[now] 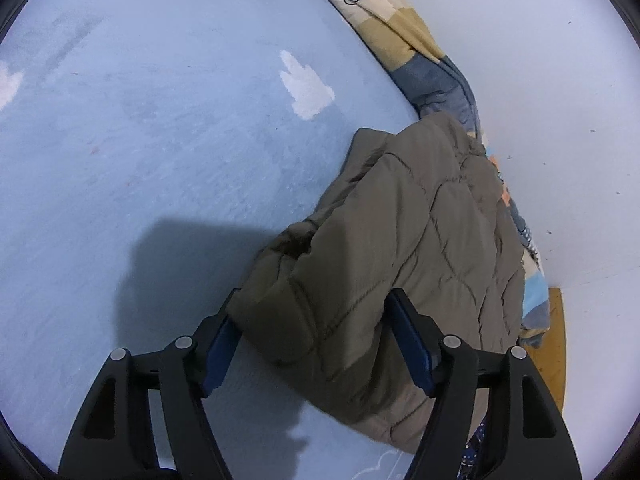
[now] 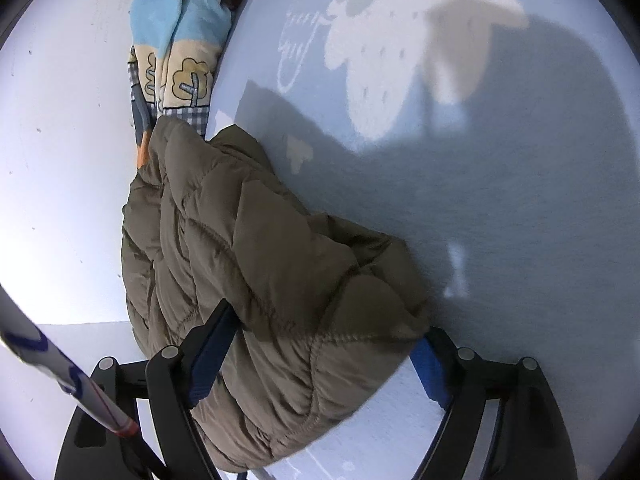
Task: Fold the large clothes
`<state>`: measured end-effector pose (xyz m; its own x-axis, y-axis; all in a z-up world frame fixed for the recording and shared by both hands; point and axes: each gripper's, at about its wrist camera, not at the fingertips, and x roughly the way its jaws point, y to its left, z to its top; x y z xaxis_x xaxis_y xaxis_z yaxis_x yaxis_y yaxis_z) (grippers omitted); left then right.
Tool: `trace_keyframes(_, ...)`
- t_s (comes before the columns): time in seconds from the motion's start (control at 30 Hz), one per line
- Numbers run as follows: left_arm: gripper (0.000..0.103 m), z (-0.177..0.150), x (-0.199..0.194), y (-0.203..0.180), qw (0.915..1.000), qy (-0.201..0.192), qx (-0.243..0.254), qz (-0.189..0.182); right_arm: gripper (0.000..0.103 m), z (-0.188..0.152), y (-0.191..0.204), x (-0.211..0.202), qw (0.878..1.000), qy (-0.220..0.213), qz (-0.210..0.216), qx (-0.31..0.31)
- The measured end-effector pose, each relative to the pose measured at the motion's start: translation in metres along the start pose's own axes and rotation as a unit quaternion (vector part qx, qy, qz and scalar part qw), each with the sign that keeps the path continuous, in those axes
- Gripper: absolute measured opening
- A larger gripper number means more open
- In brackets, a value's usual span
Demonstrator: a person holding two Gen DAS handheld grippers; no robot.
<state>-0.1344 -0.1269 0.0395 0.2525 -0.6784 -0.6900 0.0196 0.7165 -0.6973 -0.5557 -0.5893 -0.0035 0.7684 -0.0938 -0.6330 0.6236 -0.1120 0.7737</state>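
An olive-brown quilted puffer jacket (image 1: 400,220) lies folded in a bulky bundle on the light blue bed sheet (image 1: 160,160), close to the wall. My left gripper (image 1: 314,300) straddles its near corner, jaws wide; the padding bulges over the left fingertip, and the pads do not clamp it. In the right wrist view the same jacket (image 2: 260,240) fills the middle. My right gripper (image 2: 330,328) stands wide around its near folded end, with the fabric resting loosely between the blue pads.
A patterned quilt (image 1: 400,32) (image 2: 180,40) is bunched along the white wall (image 1: 560,80) behind the jacket. A wooden board (image 1: 556,340) shows at the bed's edge. A white cord with blue marks (image 2: 60,368) crosses the right gripper's left side. White cloud prints dot the sheet (image 2: 520,200).
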Motion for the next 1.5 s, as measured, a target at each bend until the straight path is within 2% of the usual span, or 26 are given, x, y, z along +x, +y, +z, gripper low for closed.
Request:
trace_keyframes(0.07, 0.071, 0.004, 0.004, 0.0, 1.0, 0.0, 0.005, -0.008, 0.083, 0.0, 0.002, 0.003, 1.0, -0.003, 0.004, -0.005)
trace_keyframes(0.13, 0.067, 0.006, 0.004, -0.006, 0.9997, -0.008, 0.024, -0.003, 0.074, 0.0, 0.005, 0.003, 1.0, -0.011, -0.001, -0.015)
trace_keyframes(0.2, 0.05, 0.004, 0.002, -0.023, 0.9966, -0.022, 0.074, 0.031, 0.058, -0.002, 0.013, 0.0, 0.999, -0.018, -0.012, -0.04)
trace_keyframes(0.27, 0.041, -0.002, -0.002, -0.043, 0.9875, -0.039, 0.133, 0.074, 0.049, -0.006, 0.033, -0.004, 0.994, -0.033, -0.049, -0.096)
trace_keyframes(0.3, 0.039, -0.008, -0.005, -0.057, 0.9787, -0.053, 0.171, 0.101, 0.045, -0.01, 0.043, -0.006, 0.989, -0.041, -0.07, -0.127)
trace_keyframes(0.33, 0.038, -0.013, -0.008, -0.064, 0.9724, -0.064, 0.192, 0.116, 0.044, -0.016, 0.058, -0.007, 0.978, -0.053, -0.1, -0.173)
trace_keyframes(0.47, 0.036, -0.02, -0.018, -0.078, 0.9583, -0.09, 0.229, 0.146, 0.04, -0.044, 0.099, -0.005, 0.931, -0.093, -0.183, -0.3)
trace_keyframes(0.53, 0.036, -0.024, -0.024, -0.086, 0.9505, -0.103, 0.249, 0.155, 0.039, -0.051, 0.107, -0.008, 0.918, -0.103, -0.2, -0.328)
trace_keyframes(0.6, 0.035, -0.027, -0.03, -0.091, 0.9463, -0.111, 0.259, 0.159, 0.037, -0.059, 0.115, -0.012, 0.905, -0.113, -0.21, -0.353)
trace_keyframes(0.67, 0.035, -0.031, -0.041, -0.092, 0.9446, -0.118, 0.263, 0.157, 0.037, -0.067, 0.122, -0.02, 0.892, -0.126, -0.218, -0.375)
trace_keyframes(0.77, 0.035, -0.032, -0.051, -0.098, 0.9443, -0.124, 0.264, 0.154, 0.036, -0.076, 0.126, -0.035, 0.883, -0.138, -0.221, -0.39)
trace_keyframes(0.93, 0.035, -0.046, -0.08, -0.105, 0.9417, -0.132, 0.275, 0.143, 0.036, -0.086, 0.135, -0.053, 0.878, -0.144, -0.218, -0.4)
trace_keyframes(1.17, 0.035, -0.081, -0.123, -0.088, 0.9451, -0.128, 0.269, 0.133, 0.036, -0.104, 0.128, -0.099, 0.889, -0.142, -0.197, -0.389)
trace_keyframes(1.33, 0.036, -0.112, -0.138, -0.056, 0.9485, -0.116, 0.258, 0.143, 0.036, -0.124, 0.097, -0.123, 0.9, -0.129, -0.19, -0.371)
trace_keyframes(1.43, 0.041, -0.123, -0.139, -0.035, 0.9532, -0.107, 0.237, 0.154, 0.036, -0.131, 0.073, -0.128, 0.911, -0.114, -0.19, -0.349)
trace_keyframes(1.5, 0.053, -0.128, -0.138, -0.022, 0.9506, -0.115, 0.225, 0.181, 0.037, -0.131, 0.055, -0.128, 0.919, -0.101, -0.19, -0.329)
